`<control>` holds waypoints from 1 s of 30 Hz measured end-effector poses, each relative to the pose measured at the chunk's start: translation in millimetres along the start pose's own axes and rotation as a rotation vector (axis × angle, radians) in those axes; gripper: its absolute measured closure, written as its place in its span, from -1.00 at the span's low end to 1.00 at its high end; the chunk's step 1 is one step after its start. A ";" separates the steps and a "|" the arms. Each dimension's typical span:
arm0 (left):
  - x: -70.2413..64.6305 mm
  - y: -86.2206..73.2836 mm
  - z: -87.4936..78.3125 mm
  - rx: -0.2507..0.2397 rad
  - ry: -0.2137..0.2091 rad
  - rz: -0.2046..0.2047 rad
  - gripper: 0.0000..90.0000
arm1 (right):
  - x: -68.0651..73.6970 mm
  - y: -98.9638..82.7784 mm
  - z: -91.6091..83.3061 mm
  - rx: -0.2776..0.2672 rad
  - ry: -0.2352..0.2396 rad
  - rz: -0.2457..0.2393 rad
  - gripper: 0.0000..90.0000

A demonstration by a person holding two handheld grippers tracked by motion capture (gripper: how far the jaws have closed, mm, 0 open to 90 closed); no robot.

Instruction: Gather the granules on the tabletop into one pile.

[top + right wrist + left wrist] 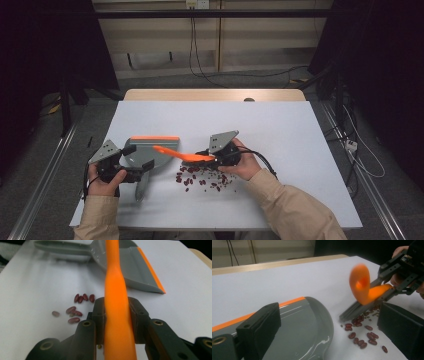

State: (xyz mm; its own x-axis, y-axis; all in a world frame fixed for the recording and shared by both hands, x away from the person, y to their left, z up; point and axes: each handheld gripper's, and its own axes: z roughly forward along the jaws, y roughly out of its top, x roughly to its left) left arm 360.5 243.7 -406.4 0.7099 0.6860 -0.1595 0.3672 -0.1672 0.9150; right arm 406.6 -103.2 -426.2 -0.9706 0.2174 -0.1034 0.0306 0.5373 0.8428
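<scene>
Two hand-held grippers work over the tabletop (280, 130). Right hand-held gripper (117, 312): jaws clamped on the handle of the orange brush (117, 322), which extends level toward the dustpan. Left hand-held gripper (142, 171): positioned at the grey dustpan (147, 152), one jaw on each side of the pan in its own view; whether the pads press on it cannot be determined. The dustpan lies flat, its orange-edged lip (155, 138) pointing away from the person. Red kidney beans (202, 179) are scattered on the tabletop below the brush, just right of the dustpan.
</scene>
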 end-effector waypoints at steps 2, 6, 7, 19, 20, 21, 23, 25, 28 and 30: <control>0.0 0.0 0.3 -0.002 -0.001 -0.001 -0.89 | -3.8 0.9 -2.5 -0.017 -0.008 0.019 0.58; 0.0 -0.4 1.2 0.004 -0.001 -0.001 -0.89 | -8.9 5.9 -11.3 -0.059 -0.029 0.052 0.58; 0.0 -0.4 1.3 0.005 -0.001 0.000 -0.89 | -10.1 7.7 -14.3 -0.068 -0.028 0.072 0.58; -0.8 -0.3 2.0 0.003 -0.002 0.001 -0.89 | 10.3 12.9 -28.6 -0.160 -0.174 0.442 0.58; -0.6 -0.2 1.9 0.003 -0.002 0.003 -0.89 | 14.2 12.3 -27.4 -0.170 -0.184 0.464 0.58; -0.5 -0.2 1.8 0.003 -0.001 0.004 -0.89 | 17.5 11.1 -26.2 -0.190 -0.189 0.503 0.58; -0.4 -0.1 1.5 0.004 0.000 0.005 -0.89 | 24.0 9.6 -23.0 -0.220 -0.201 0.550 0.58; -1.2 0.0 1.7 0.004 -0.001 0.005 -0.89 | 29.8 9.6 -19.3 -0.215 -0.223 0.579 0.58; -1.8 0.2 1.9 0.003 -0.002 0.009 -0.89 | 36.0 9.0 -14.2 -0.222 -0.211 0.650 0.58; -1.5 0.2 1.5 0.002 -0.003 0.007 -0.89 | 40.9 9.6 -11.8 -0.222 -0.210 0.675 0.58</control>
State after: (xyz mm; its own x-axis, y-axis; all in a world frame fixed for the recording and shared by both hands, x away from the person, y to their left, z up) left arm 360.4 241.6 -406.6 0.7140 0.6829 -0.1541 0.3636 -0.1736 0.9153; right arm 364.4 -98.7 -416.1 -0.6910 0.6052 0.3953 0.5340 0.0586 0.8435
